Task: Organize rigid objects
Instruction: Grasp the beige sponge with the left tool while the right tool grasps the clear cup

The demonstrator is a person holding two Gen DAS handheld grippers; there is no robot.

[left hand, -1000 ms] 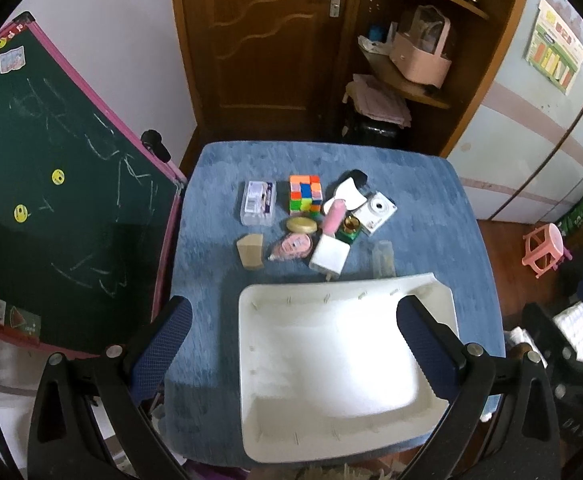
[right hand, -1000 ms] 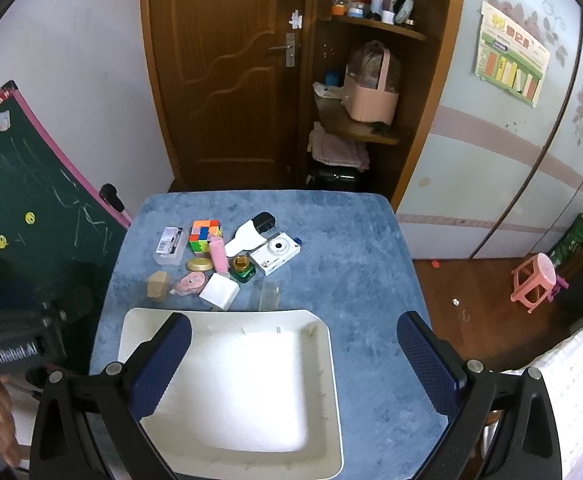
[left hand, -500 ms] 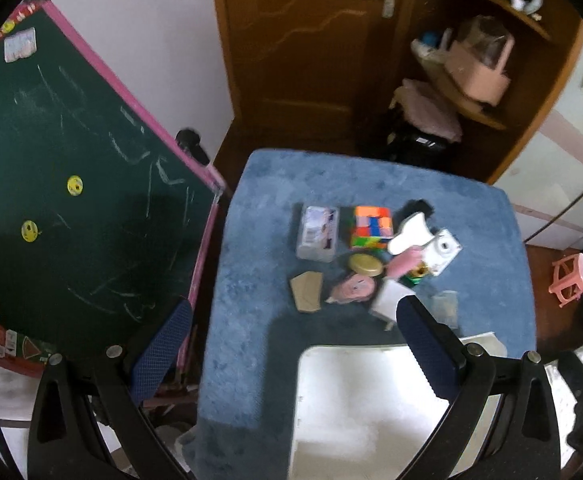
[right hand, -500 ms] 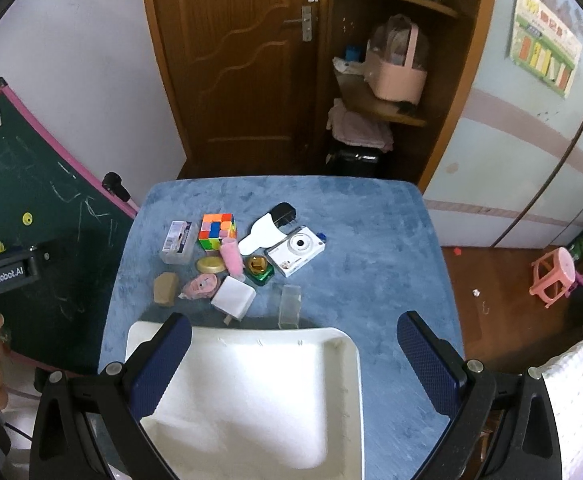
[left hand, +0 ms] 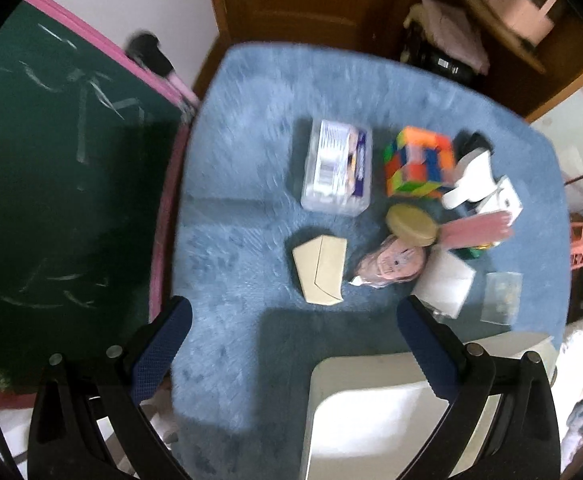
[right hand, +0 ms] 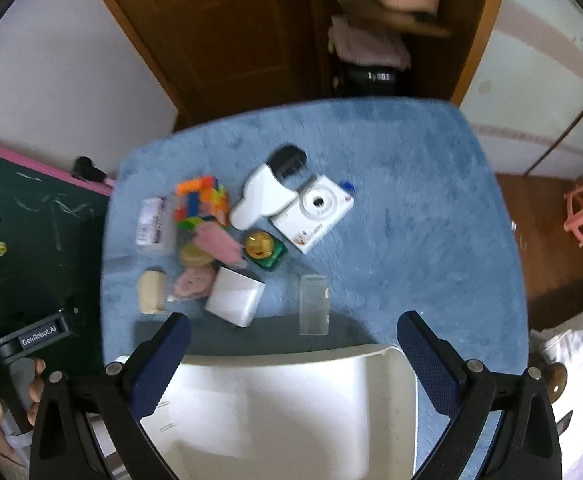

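Because the blue plush-covered table [right hand: 411,184] carries everything, we read the layout from its edges: a shallow white plastic tray [right hand: 291,408] sits at the near edge, bare inside, and we judge it to be where the loose items should end up. All of those items are bunched toward the far-left part of the table, clear of the tray, which leaves the near strip free for reaching in.

Going down in size, we see a white toy camera with a round lens [right hand: 317,210] touching a white clip-shaped gadget with a black end [right hand: 269,188], then a multicoloured puzzle cube [left hand: 417,162] just beside a clear lidded plastic box with a printed label [left hand: 337,166]. Nearer the tray lie a white square charger block [right hand: 235,298], a beige folded wedge [left hand: 320,270], a clear upright plastic case [right hand: 313,304], a pink flat stick-shaped piece [right hand: 217,244], a pink round tape dispenser [left hand: 391,262], a tan round tin [left hand: 411,220] and a small green-and-yellow trinket [right hand: 263,248].

Our left tongs [left hand: 291,344] hang spread apart above the table's left near part, gripping nothing; we judge the beige wedge the nearest candidate. Our right tongs [right hand: 291,344] are likewise wide apart and bare, poised over the tray's far rim.
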